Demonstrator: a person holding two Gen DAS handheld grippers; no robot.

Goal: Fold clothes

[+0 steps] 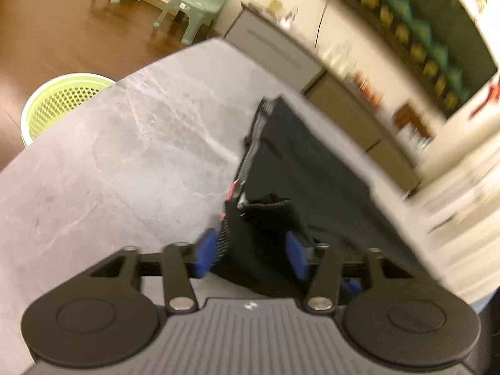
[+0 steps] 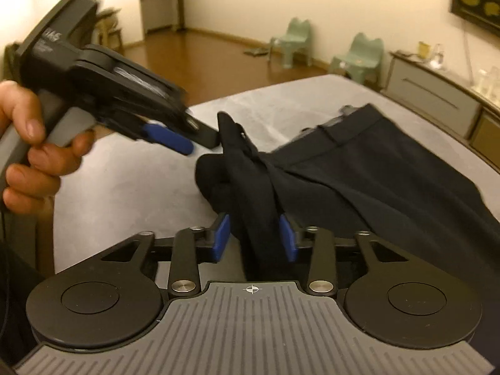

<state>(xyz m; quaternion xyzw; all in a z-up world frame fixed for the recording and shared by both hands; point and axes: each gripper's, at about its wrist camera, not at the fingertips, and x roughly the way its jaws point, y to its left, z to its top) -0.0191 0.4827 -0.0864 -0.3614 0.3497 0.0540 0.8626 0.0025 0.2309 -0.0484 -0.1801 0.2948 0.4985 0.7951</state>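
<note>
Two grippers over grey table [image 1: 109, 156]. Left gripper [image 1: 253, 251]: jaws apart, dark garment [image 1: 312, 168] between pads, untouched. Right gripper [image 2: 254, 237]: jaws apart, raised fold between pads, grip uncertain. Garment lying on table, one edge bunched upward.

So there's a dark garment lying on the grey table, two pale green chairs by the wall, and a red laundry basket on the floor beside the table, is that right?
Not quite: the laundry basket is lime green, not red, as the left wrist view shows. The rest holds: the dark garment lies on the grey table, and two pale green chairs stand by the wall.
</note>
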